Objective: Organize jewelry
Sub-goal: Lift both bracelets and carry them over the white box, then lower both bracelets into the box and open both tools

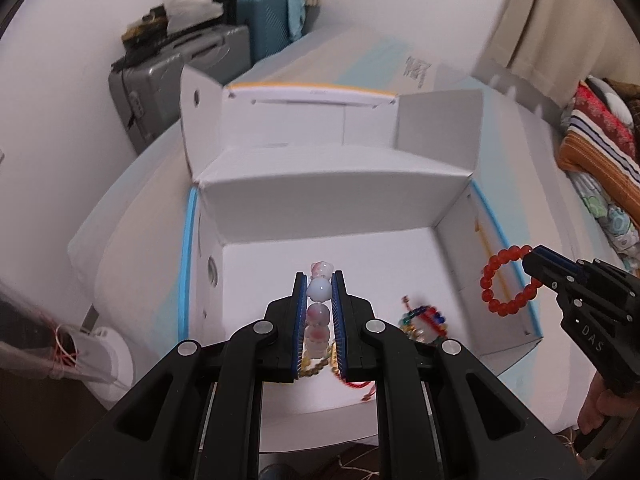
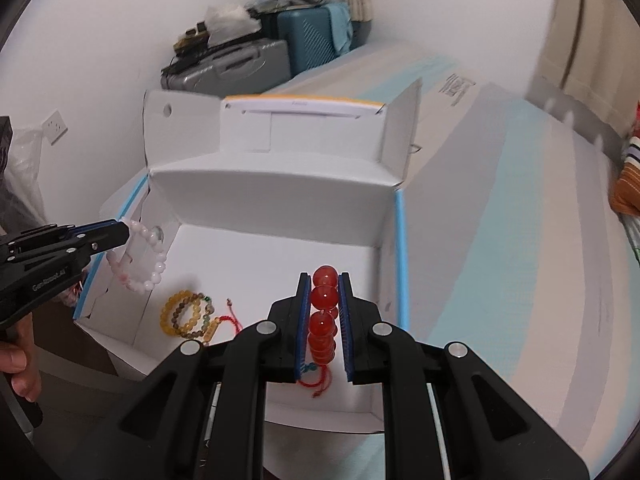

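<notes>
The white box [image 2: 280, 248] lies open on the bed [image 2: 500, 220], its lid flaps standing at the far side, and I hold both grippers above its floor. In my right gripper [image 2: 325, 280] the fingers are pinched on the red bracelet [image 2: 325, 298]; from the left wrist camera it hangs as a full ring over the box's right wall. My left gripper [image 1: 319, 282] has its fingers clamped on the pink bracelet [image 1: 319, 290], which dangles near the box's left wall in the right wrist view. On the box floor toward the near left corner lies a yellow bracelet [image 2: 173, 317] touching a brown-green one [image 2: 196, 316], with a red cord [image 2: 232, 318] just beside them; a multicoloured bracelet [image 1: 424, 318] lies nearer the right wall, blurred.

I judge these bead strings light and limp: hard, smooth beads on a soft thread, so they swing and can roll out of a loose pinch. The best hold seems to be across one or two beads, squarely between the pads, as now.
</notes>
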The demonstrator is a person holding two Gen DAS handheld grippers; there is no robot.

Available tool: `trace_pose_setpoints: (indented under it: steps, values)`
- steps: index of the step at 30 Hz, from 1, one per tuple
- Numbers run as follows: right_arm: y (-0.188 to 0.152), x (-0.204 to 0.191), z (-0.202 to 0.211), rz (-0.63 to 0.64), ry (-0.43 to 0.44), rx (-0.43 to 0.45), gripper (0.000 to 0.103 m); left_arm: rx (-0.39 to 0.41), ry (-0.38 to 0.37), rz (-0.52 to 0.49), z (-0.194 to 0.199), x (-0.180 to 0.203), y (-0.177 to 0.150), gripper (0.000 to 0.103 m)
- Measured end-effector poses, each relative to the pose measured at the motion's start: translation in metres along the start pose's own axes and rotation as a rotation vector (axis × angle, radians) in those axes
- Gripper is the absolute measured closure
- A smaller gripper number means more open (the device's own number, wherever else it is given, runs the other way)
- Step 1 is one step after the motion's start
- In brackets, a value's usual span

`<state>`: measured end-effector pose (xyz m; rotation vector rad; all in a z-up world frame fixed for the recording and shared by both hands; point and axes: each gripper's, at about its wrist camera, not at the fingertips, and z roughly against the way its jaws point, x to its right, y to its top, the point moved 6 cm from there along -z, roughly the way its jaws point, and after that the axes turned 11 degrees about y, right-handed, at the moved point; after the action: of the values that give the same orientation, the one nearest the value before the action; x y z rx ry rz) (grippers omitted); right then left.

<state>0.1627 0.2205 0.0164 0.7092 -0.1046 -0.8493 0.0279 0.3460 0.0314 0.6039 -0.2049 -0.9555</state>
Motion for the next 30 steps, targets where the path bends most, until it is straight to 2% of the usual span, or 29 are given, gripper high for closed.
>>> trace_pose_setpoints:
  steps: [8, 14, 17, 19, 20, 21, 22, 24, 25, 26, 27, 28, 30]
  values:
    - [-0.017, -0.016, -0.034, 0.021, 0.022, -0.103, 0.090, -0.109, 0.037, 0.006, -0.032, -0.010, -0.017, 0.092]
    - [-0.020, -0.018, -0.045, 0.013, 0.022, -0.129, 0.090, -0.125, 0.035, 0.013, -0.039, -0.012, -0.025, 0.091]
    - [-0.021, -0.017, -0.047, 0.000, 0.028, -0.136, 0.089, -0.100, 0.029, 0.011, -0.036, -0.011, -0.024, 0.088]
    - [-0.019, -0.017, -0.043, 0.000, 0.022, -0.116, 0.089, -0.095, 0.036, 0.009, -0.034, -0.010, -0.023, 0.080]
    - [-0.019, -0.018, -0.041, -0.001, 0.021, -0.113, 0.088, -0.084, 0.042, 0.010, -0.032, -0.010, -0.023, 0.068]
    - [-0.018, -0.018, -0.039, -0.006, 0.025, -0.109, 0.082, -0.073, 0.051, 0.012, -0.029, -0.010, -0.022, 0.057]
    - [-0.017, -0.018, -0.036, -0.009, 0.024, -0.100, 0.071, -0.065, 0.057, 0.016, -0.027, -0.011, -0.022, 0.052]
    - [-0.014, -0.018, -0.027, -0.013, 0.012, -0.066, 0.056, -0.038, 0.056, 0.027, -0.019, -0.012, -0.020, 0.042]
    - [-0.014, -0.018, -0.023, -0.013, 0.010, -0.054, 0.054, -0.031, 0.054, 0.031, -0.016, -0.012, -0.019, 0.039]
    - [-0.014, -0.018, -0.018, -0.012, 0.011, -0.043, 0.052, -0.014, 0.047, 0.041, -0.011, -0.013, -0.019, 0.031]
    - [-0.014, -0.018, -0.014, -0.013, 0.011, -0.032, 0.046, -0.003, 0.048, 0.048, -0.008, -0.013, -0.018, 0.024]
    - [-0.014, -0.018, -0.009, -0.013, 0.011, -0.016, 0.040, 0.016, 0.055, 0.056, -0.003, -0.014, -0.018, 0.022]
    - [-0.015, -0.017, 0.000, -0.008, -0.003, 0.013, 0.036, 0.038, 0.064, 0.059, 0.005, -0.014, -0.018, 0.015]
